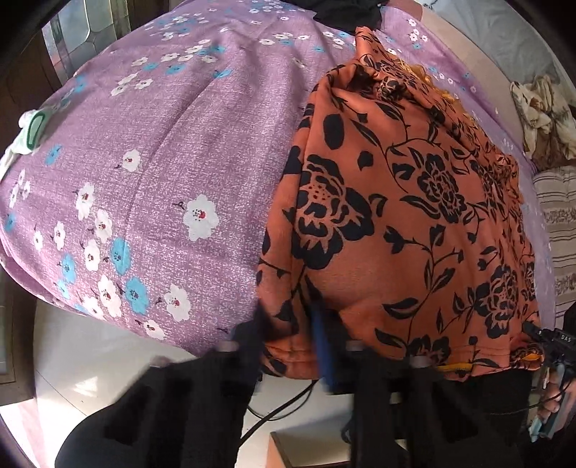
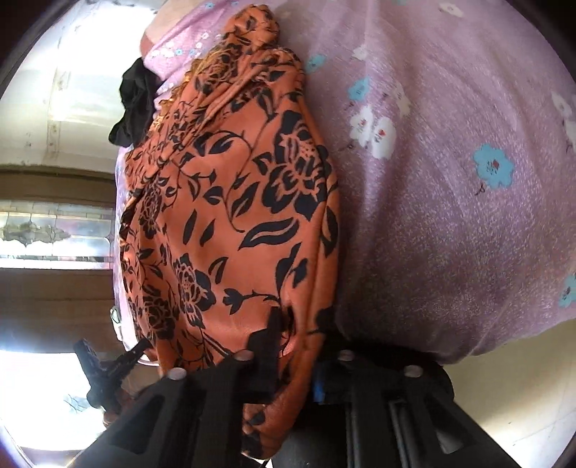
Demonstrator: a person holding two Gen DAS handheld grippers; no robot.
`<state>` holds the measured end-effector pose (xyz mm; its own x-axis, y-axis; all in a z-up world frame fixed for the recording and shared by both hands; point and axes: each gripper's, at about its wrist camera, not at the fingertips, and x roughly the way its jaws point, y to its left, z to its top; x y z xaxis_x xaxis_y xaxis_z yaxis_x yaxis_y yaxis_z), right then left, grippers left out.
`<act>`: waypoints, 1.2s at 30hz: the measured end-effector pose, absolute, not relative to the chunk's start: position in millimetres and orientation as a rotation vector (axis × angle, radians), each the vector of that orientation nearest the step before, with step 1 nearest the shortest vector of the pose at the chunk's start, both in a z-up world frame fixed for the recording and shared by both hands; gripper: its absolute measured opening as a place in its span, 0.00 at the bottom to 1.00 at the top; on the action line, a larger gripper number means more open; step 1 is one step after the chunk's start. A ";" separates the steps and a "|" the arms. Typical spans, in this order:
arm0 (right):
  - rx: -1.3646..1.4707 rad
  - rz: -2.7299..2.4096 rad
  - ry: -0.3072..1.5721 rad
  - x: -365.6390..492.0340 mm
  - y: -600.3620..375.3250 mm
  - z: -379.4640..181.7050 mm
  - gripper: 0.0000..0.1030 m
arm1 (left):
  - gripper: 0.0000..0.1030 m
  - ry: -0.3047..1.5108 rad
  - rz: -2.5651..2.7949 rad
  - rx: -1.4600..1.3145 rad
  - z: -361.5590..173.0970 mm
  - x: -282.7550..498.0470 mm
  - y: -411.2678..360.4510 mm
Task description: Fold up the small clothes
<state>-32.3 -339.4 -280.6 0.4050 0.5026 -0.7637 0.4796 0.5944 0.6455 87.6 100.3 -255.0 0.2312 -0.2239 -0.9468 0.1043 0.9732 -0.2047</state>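
- Altogether, one orange garment [image 1: 403, 216] with black flowers lay on one purple floral bedsheet [image 1: 180, 144]; two grippers worked on it, and a single black cloth [image 1: 345, 14] sat at the far end.
- Nearest the left wrist camera, the left gripper [image 1: 291, 334] was clenched on the garment's near hem — its jaws drawn nearly together, the orange fabric pinched between a black finger and a blue pad.
- Likewise, the right gripper [image 2: 295, 345] was clamped on the hem at the other near corner, with a bunch of the cloth hanging down between its fingers.
- Each gripper showed in the other's view at the frame edge, touching the hem: the right one at the lower right of the left view, the left one at the lower left of the right view.
- Beyond the jaws, the garment stretched away over the sheet at the bed's near edge — fairly flat close by, narrowing and rumpled toward its far end, with a bit of yellow lining showing at the hem and near the top.
- Farther off, a white-and-green item [image 1: 30, 131] rested on the sheet's left side.
- Farthest, the black cloth lay just past the garment's far end, and a cream patterned bundle [image 1: 540, 118] and striped fabric [image 1: 558, 223] sat off to the right.
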 end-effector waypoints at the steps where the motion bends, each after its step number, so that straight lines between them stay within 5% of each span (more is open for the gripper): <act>1: 0.986 0.019 1.207 -31.9 -337.9 -276.9 0.10 | 0.11 1.323 -0.234 -0.124 -254.2 89.5 100.0; 14: 1.030 0.164 1.030 -25.6 -344.2 -221.8 0.08 | 0.09 1.226 -0.418 -0.298 -198.8 112.6 108.6; 25: 1.090 0.145 0.821 52.1 -403.7 -175.2 0.07 | 0.03 1.117 -0.492 -0.232 -133.0 222.9 68.1; 31: 0.995 0.098 1.037 91.6 -412.2 -185.4 0.12 | 0.03 1.106 -0.507 -0.139 -139.3 235.6 45.0; 33: 0.988 0.106 1.098 78.6 -408.2 -197.1 0.16 | 0.03 1.133 -0.488 -0.103 -154.3 220.9 46.9; 36: 1.021 0.102 1.135 42.6 -397.4 -217.5 0.45 | 0.04 1.199 -0.430 -0.098 -174.0 200.1 64.8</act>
<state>42.6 -397.4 -217.5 0.4675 0.5414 -0.6988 0.4085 0.5688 0.7139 200.1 64.8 -174.0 0.2931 -0.3735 -0.8801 0.2713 0.9152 -0.2980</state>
